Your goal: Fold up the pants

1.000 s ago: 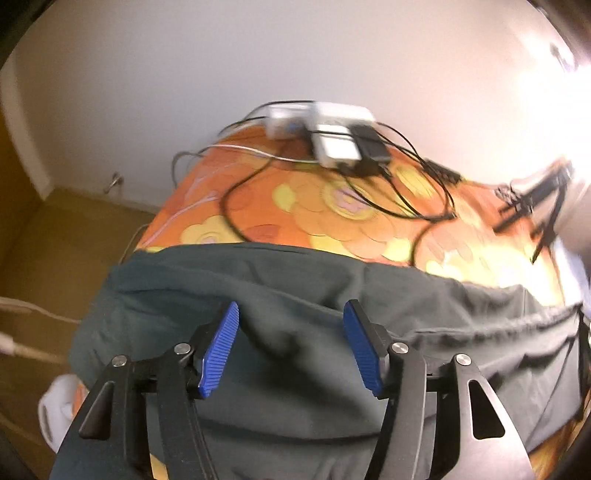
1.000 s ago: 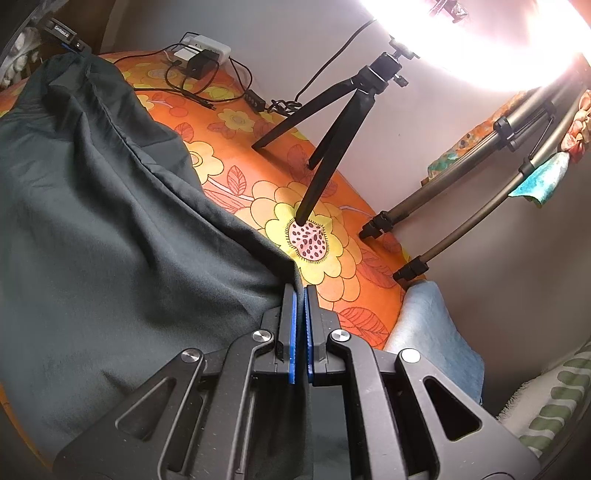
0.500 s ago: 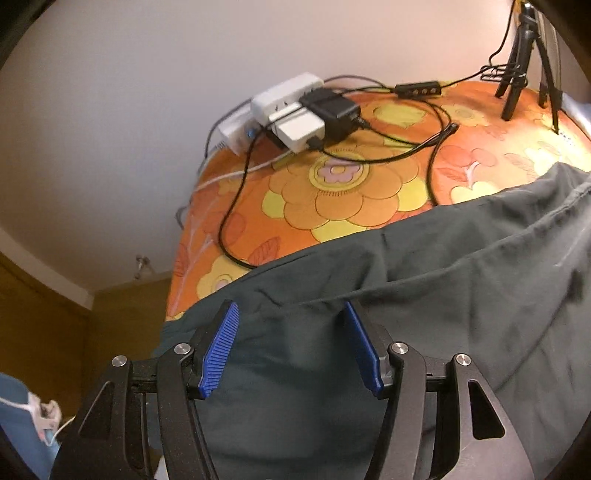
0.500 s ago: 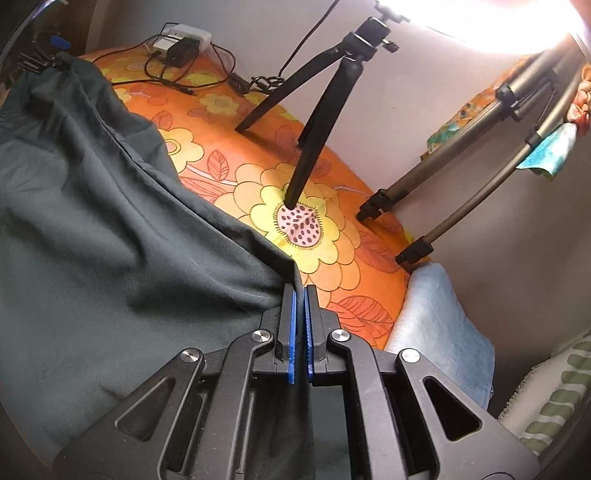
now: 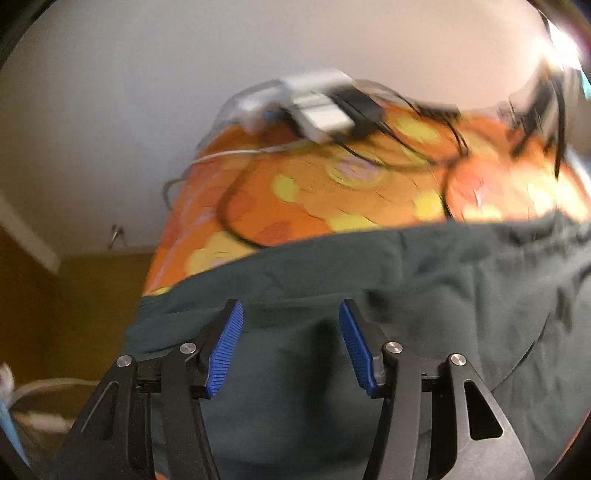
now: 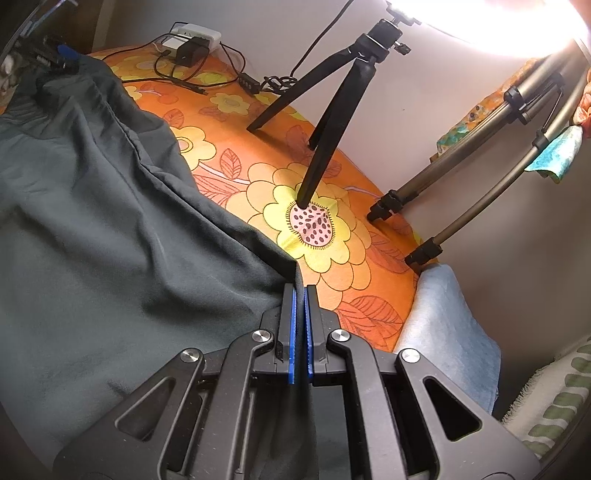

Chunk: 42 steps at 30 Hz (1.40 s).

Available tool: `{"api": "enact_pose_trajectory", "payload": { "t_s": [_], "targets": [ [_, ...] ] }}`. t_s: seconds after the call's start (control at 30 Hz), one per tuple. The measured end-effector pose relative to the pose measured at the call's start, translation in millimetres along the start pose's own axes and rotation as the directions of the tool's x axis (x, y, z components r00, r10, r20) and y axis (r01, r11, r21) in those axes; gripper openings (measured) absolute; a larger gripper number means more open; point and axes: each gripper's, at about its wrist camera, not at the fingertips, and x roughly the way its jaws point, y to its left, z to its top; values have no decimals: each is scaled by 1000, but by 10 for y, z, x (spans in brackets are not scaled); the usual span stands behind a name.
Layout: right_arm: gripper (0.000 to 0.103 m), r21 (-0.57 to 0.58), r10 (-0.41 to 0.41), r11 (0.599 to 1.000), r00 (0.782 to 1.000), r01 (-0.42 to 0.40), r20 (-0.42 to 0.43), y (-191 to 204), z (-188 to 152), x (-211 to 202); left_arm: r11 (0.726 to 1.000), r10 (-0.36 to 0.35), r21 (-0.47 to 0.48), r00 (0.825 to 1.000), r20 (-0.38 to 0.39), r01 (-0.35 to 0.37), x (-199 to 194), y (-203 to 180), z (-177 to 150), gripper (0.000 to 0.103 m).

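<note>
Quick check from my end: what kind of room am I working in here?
Probably a home room set up for recording, not a workshop. The dark pants lie on a table under an orange flowered cloth, with a small black tripod standing on it and a power strip with chargers by the wall.

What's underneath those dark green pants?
The pants lie on an orange flowered cloth, which shows past their edge. Whatever sits beneath the pants' middle is covered. The right claw pinches one corner of them.
</note>
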Motion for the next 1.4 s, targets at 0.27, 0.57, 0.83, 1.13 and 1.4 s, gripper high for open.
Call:
{"api": "enact_pose_trajectory", "payload": {
  "t_s": [0.27,0.57,0.83,1.13,1.4],
  "targets": [
    [4,18,27,999,1000,-27,0,0,6,-7,931,8,-366,999,50,11,-274,1015,-185,61],
    [4,17,25,1000,1000,-25,-13,18,18,27,941,7,-339,1000,7,-4,-52,994,-221,65],
    [4,18,26,1000,1000,-26,-15,13,14,41,976,117,-184,993,-18,-118,79,715,-287,14],
    [4,40,21,999,1000,-22,9,-21,-26,-52,965,152,-233,982,114,-123,-269,739,-361,0],
    [3,94,3,996,999,-6,36,-192,25,-152,953,179,-278,964,196,-121,-512,897,-160,0]
  ]
}}
